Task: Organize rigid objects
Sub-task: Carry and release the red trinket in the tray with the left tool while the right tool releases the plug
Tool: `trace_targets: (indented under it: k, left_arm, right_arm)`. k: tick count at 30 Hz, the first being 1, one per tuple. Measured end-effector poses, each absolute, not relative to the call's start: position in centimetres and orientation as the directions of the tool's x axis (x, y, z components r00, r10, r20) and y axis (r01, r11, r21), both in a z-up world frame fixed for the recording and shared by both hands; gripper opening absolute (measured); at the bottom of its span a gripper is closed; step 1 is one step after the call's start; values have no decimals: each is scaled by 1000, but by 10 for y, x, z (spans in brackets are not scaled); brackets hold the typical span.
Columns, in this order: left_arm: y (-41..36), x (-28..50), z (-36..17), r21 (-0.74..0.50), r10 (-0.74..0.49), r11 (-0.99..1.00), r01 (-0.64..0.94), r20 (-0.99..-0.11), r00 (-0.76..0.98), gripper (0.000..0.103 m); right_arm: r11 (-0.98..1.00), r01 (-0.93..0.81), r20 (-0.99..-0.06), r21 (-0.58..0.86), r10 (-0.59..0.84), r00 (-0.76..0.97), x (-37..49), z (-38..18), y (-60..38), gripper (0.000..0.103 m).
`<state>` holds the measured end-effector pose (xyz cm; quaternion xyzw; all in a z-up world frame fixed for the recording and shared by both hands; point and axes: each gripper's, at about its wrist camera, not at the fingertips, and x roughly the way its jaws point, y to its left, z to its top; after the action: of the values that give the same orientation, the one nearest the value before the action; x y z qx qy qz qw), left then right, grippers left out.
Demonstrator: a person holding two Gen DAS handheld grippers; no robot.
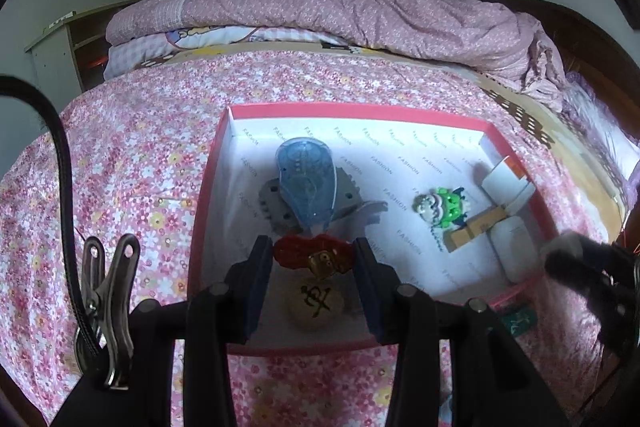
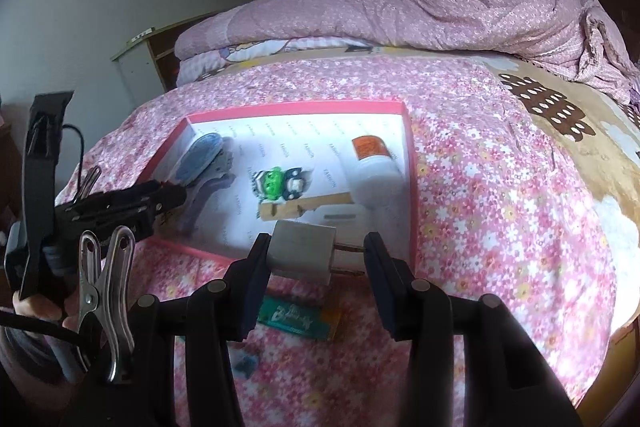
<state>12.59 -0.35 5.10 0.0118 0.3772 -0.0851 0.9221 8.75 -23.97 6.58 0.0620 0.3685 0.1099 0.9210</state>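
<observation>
Above red box (image 1: pixel 208 187), left hand-held gripper (image 1: pixel 314 259) gripping red charm (image 1: pixel 308 253).

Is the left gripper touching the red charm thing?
Touching. The left wrist view shows the left gripper with its jaws pressed on both ends of the red charm.

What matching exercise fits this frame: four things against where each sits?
Things:
1. red and gold charm
2. white plug adapter
3. green toy figure
4. green packet

Places:
A. lying on the bedspread outside the box
B. between the right gripper's fingers
C. resting on the box floor, untouched
D. between the left gripper's fingers

Pairs: 1-D, 2-B, 3-C, 4-A
</observation>
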Motion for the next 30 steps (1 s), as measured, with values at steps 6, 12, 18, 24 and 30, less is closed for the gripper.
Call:
trace_targets:
  k: [6, 12, 18, 24, 30]
  left_arm:
    - [-1, 131, 48, -45, -140, 987, 152, -699, 701, 43]
    - [-2, 134, 41, -37, -132, 988, 152, -711, 690, 43]
    - [-4, 134, 41, -34, -138, 986, 163, -712, 688, 43]
    - [-3, 133, 44, -53, -153, 985, 165, -715, 682, 54]
    - [-5, 125, 55, -51, -155, 985, 168, -700, 697, 56]
  right_arm:
    - [972, -171, -654, 161, 235, 719, 122, 81, -234, 48]
    - [976, -182, -642, 120, 216, 736, 155, 88, -224, 48]
    - [978, -180, -663, 107, 206, 720, 182, 78, -222, 48]
    - [974, -185, -649, 129, 224, 727, 185, 75, -223, 48]
    - [974, -184, -636, 133, 226, 738, 178, 83, -224, 53]
